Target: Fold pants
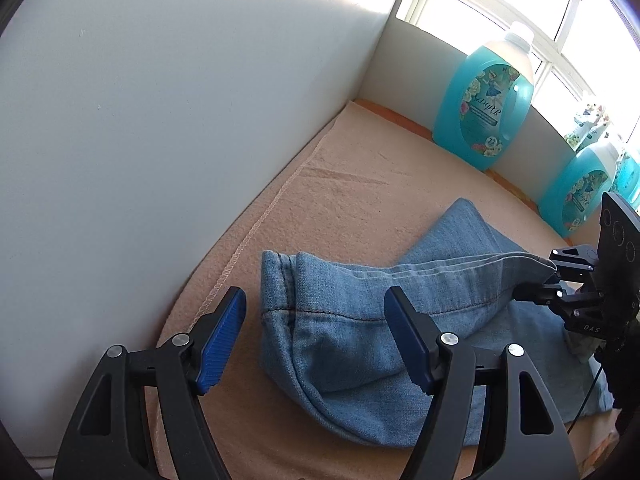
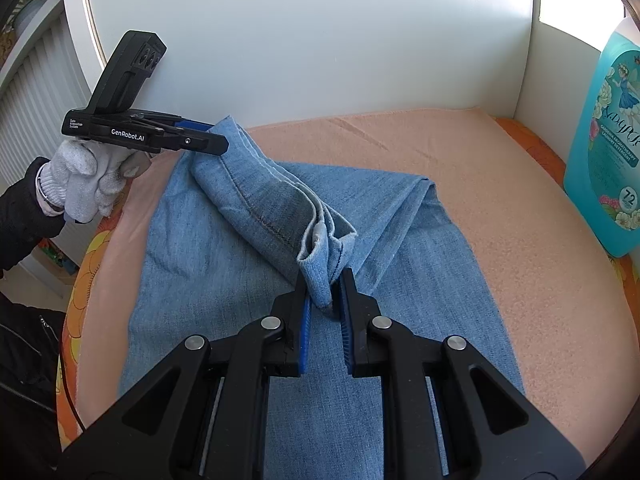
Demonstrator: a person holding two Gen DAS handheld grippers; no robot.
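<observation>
while right gripper (image 2: 325, 280) pinches pants (image 2: 224, 248) | left gripper (image 1: 316, 340) apparently clear

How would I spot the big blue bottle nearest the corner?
Find the white wall corner below the window. Along the peach blanket's far edge stand turquoise bottles; the detergent bottle nearest that corner is the largest in view, with a white cap and a flowery label marked 72.

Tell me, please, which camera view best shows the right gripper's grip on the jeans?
The right wrist view: the right gripper fills the foreground, its blue pads pinching a bunched hem of the jeans. The left wrist view shows that gripper only small at the right edge, with the denim stretched toward it.
</observation>
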